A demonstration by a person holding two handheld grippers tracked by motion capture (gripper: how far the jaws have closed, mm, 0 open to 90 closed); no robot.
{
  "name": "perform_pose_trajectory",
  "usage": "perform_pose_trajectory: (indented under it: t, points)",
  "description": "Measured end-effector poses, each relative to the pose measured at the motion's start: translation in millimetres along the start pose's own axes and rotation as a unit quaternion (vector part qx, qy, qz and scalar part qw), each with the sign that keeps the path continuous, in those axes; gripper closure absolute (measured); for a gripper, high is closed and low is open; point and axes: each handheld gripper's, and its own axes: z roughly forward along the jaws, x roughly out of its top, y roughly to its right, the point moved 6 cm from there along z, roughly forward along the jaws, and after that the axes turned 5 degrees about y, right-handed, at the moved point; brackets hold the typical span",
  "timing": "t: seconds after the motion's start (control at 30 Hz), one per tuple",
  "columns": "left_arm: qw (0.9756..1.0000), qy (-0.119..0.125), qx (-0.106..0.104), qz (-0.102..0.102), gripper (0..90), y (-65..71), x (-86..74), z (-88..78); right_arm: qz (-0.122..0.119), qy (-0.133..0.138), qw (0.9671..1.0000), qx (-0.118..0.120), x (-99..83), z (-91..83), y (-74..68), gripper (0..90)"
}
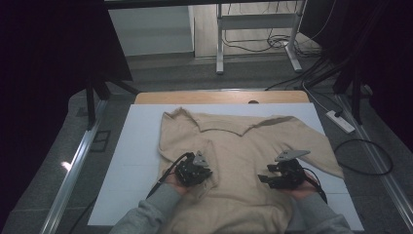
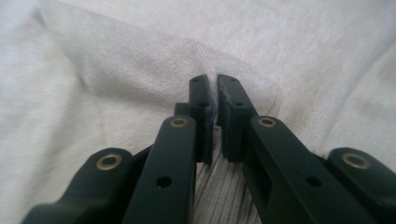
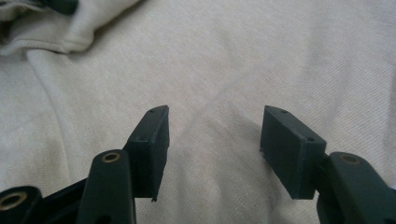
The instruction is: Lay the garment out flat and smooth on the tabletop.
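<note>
The left gripper [image 1: 196, 171] rests on the lower left part of the beige sweater [image 1: 234, 146], its jaws pressed together on a raised fold of the knit; in the left gripper view the cloth [image 2: 140, 65] bunches up around the tips of the gripper [image 2: 215, 93] and ribbed fabric shows beneath the jaws. No earlier picture shows how they came together. The right gripper [image 1: 272, 174] lies on the sweater's lower right part, well apart from the left one, with its jaws spread; in the right gripper view [image 3: 215, 130] flat cloth with a faint crease [image 3: 210, 100] lies between the pads, and they press on nothing.

The sweater is spread flat on a white sheet [image 1: 131, 161] that covers the desk [image 1: 146, 97], collar toward the far edge. Its right sleeve [image 1: 316, 146] runs out to the right, ending near the sheet's right edge. To the left of the sweater a broad strip of bare white sheet lies open; a narrower strip lies beyond the collar. The hem lies at the near edge, by the person's grey sleeves [image 1: 151, 214].

Beyond the desk the floor carries cables [image 1: 272, 44] and a power strip [image 1: 341, 122].
</note>
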Motion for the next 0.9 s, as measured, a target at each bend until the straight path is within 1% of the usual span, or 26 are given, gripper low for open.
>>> perform_pose_trajectory:
  t: [0.13, 0.2, 0.27, 0.57, 0.67, 0.8, 0.9]
  points:
    - [0.9997, 0.018, 0.016, -0.009, 84.8, -9.4, -1.7, -15.6, 0.001, 0.000, 1.0000, -0.002, 0.0, -0.4, 0.6, 41.9]
    - [0.9992, 0.027, 0.022, -0.020, 84.9, -15.1, -3.5, -22.5, 0.001, 0.000, 1.0000, -0.003, 0.0, -0.4, 0.8, 41.8]
    - [0.9986, 0.034, 0.030, -0.026, 84.9, -21.3, -6.1, -29.1, 0.000, 0.000, 1.0000, -0.003, -0.1, -0.5, 1.2, 41.8]
    - [0.9955, 0.050, 0.063, -0.050, 85.0, -46.6, -18.1, -56.6, 0.005, 0.001, 1.0000, -0.006, -0.5, -1.4, 3.7, 40.9]
    - [0.9940, 0.053, 0.079, -0.054, 85.1, -54.7, -22.6, -66.7, 0.005, 0.001, 1.0000, -0.007, -0.5, -1.4, 3.8, 40.7]
    - [0.9908, 0.055, 0.107, -0.062, 85.1, -66.7, -31.6, -83.5, 0.005, 0.001, 1.0000, -0.007, -0.8, -1.8, 4.4, 40.6]
    - [0.9872, 0.054, 0.134, -0.067, 85.1, -76.8, -41.1, -97.8, 0.005, 0.001, 0.9999, -0.009, -0.9, -1.7, 5.0, 40.7]
